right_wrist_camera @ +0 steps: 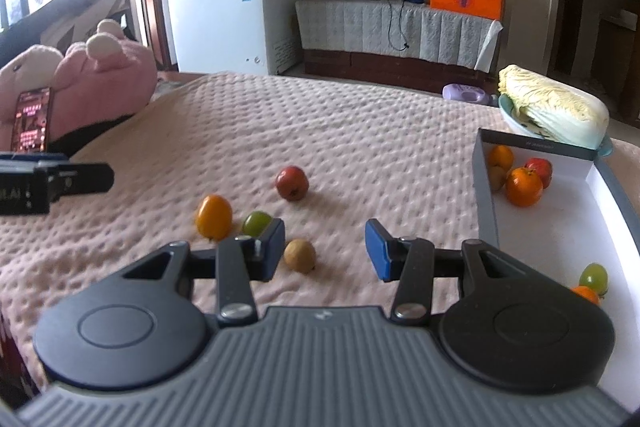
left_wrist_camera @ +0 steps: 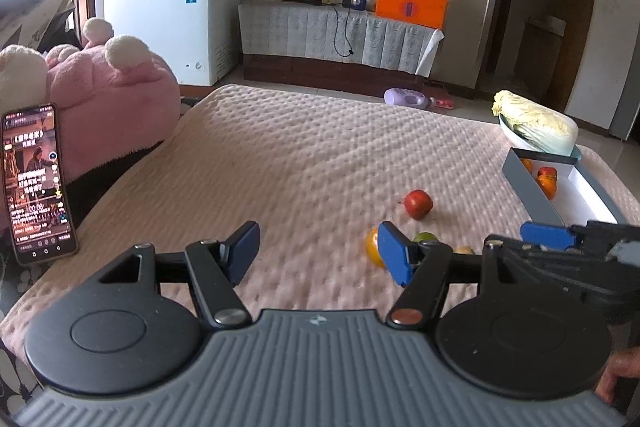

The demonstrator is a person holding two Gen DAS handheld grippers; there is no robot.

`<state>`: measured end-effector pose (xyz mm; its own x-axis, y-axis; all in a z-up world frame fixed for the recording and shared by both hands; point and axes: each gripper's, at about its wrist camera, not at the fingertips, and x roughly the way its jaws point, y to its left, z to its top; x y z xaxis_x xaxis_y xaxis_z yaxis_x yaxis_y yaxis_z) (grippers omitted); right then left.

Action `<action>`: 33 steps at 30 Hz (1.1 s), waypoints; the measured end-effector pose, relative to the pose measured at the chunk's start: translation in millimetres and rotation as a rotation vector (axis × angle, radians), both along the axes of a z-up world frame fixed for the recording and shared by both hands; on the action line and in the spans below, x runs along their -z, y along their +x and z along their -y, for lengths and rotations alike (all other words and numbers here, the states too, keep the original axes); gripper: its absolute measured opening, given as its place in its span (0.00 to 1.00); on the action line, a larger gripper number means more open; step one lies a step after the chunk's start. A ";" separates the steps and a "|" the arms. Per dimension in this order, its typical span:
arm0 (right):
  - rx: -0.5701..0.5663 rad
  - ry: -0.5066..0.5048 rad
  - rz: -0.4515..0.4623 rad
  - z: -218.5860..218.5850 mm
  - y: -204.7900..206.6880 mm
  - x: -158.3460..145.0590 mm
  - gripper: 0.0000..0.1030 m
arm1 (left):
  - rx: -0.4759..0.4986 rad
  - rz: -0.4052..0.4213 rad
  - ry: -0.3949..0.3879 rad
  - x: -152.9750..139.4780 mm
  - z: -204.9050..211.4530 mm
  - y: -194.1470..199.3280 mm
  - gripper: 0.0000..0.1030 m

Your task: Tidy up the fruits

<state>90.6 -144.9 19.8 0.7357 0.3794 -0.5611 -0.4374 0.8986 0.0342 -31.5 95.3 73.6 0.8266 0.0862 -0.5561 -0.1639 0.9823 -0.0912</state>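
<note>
Loose fruits lie on the pink quilted cover: a red apple (right_wrist_camera: 292,183) (left_wrist_camera: 418,203), an orange-yellow fruit (right_wrist_camera: 214,217) (left_wrist_camera: 373,247), a green fruit (right_wrist_camera: 257,222) (left_wrist_camera: 425,237) and a brown kiwi-like fruit (right_wrist_camera: 300,255). A grey box with a white inside (right_wrist_camera: 486,183) (left_wrist_camera: 532,193) at the right holds several fruits, among them an orange (right_wrist_camera: 524,186). My right gripper (right_wrist_camera: 325,251) is open and empty, the brown fruit just inside its left finger. My left gripper (left_wrist_camera: 318,253) is open and empty, left of the loose fruits.
A napa cabbage (right_wrist_camera: 554,109) lies in a bowl behind the box. A phone (left_wrist_camera: 38,183) leans on a pink plush toy (left_wrist_camera: 108,95) at the left edge. Beyond the cover stand a white freezer (left_wrist_camera: 172,15) and a covered TV bench (left_wrist_camera: 336,35).
</note>
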 end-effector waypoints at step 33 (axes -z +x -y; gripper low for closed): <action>-0.024 -0.023 -0.021 -2.3 4.0 6.2 0.45 | 0.002 0.037 -0.047 -6.3 -17.8 15.0 0.68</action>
<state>94.7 -142.5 13.7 0.7140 0.3839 -0.5855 -0.4585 0.8884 0.0233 -16.6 113.2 79.9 0.8467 0.0590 -0.5287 -0.1573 0.9772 -0.1428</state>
